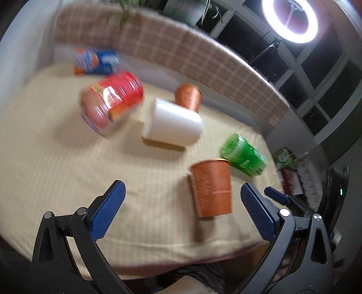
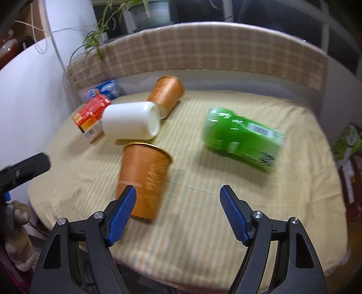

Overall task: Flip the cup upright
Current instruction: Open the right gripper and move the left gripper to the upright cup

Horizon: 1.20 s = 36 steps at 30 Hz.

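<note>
An orange cup (image 1: pixel 211 186) lies on its side on the checked cloth near the table's front, its mouth turned away from me; it also shows in the right wrist view (image 2: pixel 144 178). A second orange cup (image 1: pixel 189 97) (image 2: pixel 166 93) lies on its side at the back. A white cup (image 1: pixel 173 123) (image 2: pixel 131 121) lies on its side between them. My left gripper (image 1: pixel 181 204) is open and empty, the near orange cup just inside its right finger. My right gripper (image 2: pixel 178 207) is open and empty, its left finger in front of that cup's base.
A green can-shaped pack (image 1: pixel 244 157) (image 2: pixel 243 140) lies right of the near cup. A red snack pack (image 1: pixel 113 100) (image 2: pixel 90 115) and a blue pack (image 1: pixel 96 61) lie at the back left. A padded checked ledge (image 2: pixel 203 56) runs behind the table. A ring light (image 1: pixel 289 19) glows at top right.
</note>
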Tool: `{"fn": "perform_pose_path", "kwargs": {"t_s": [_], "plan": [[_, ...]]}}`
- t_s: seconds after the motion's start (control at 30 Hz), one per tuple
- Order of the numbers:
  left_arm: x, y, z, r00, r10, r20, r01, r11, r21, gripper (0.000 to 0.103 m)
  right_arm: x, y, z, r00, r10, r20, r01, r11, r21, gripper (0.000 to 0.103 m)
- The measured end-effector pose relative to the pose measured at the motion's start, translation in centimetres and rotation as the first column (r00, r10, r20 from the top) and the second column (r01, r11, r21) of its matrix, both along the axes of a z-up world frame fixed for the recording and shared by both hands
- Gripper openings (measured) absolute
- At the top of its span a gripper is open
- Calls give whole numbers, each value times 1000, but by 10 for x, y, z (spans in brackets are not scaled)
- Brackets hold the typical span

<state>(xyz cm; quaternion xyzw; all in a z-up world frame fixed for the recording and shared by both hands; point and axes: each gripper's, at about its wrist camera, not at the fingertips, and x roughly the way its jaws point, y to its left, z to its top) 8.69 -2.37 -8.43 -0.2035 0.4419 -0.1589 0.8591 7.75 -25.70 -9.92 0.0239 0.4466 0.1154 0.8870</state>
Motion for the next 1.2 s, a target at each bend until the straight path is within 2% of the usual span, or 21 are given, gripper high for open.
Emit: {"fn": "perform_pose_path", "kwargs": {"t_s": [0.23,0.63,1.0,1.2], "plan": [[25,-24,-22,994,-21,-109,12,997,-82,103,-21,-26,6,995,-85,51,86,996,-36,76],[61,-52,-49,972,-74,-223,50,993,-110,103,-37,-44,6,989,-130,75,134,990,-51,76],[74,-67,-63,960,-99,-264,69,990,-121,103,-39,-51,9,984,-153,90,158,986,-51,76],[76,-75,-65,956,-115,-268,91,991,-103,92,-39,-54,9,983,-158,94,163,985,-52,76]]}}
